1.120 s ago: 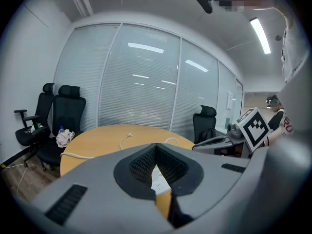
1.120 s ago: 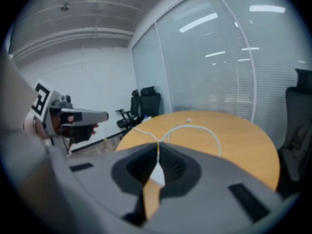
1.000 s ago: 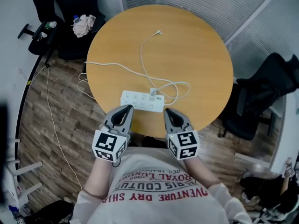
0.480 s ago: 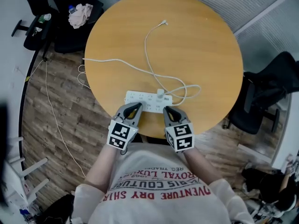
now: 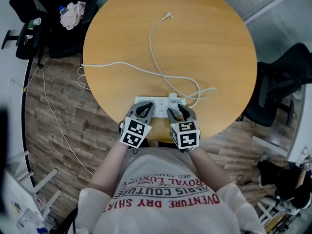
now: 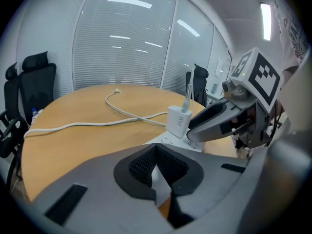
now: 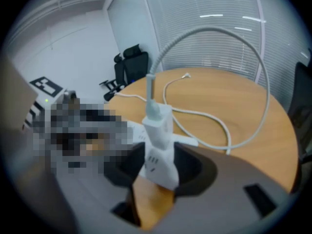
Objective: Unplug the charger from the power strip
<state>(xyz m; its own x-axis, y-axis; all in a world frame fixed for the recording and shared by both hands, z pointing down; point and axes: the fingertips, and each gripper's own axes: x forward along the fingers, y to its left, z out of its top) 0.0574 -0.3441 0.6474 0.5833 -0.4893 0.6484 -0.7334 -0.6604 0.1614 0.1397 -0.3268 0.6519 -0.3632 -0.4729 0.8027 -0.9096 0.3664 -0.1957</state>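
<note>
A white power strip (image 5: 152,103) lies near the front edge of the round wooden table (image 5: 204,38). A white charger (image 5: 173,99) stands plugged in near its right end, and its cable (image 5: 155,43) runs across the table. My right gripper (image 5: 176,110) is over that end with its jaws opening. The charger (image 7: 158,145) stands between its fingers, which do not press on it. My left gripper (image 5: 145,111) is shut and empty, its tips over the strip's middle. In the left gripper view the charger (image 6: 178,121) shows beside a right finger (image 6: 214,123).
The strip's own cord (image 5: 112,66) runs left off the table edge to the wooden floor. Black office chairs stand at the right (image 5: 282,82) and at the upper left (image 5: 34,13), the latter with a cloth and a bottle. Glass walls with blinds stand behind.
Both grippers have come down and forward from in front of my chest to the power strip. The right jaws, shut before, now stand apart around the charger.
</note>
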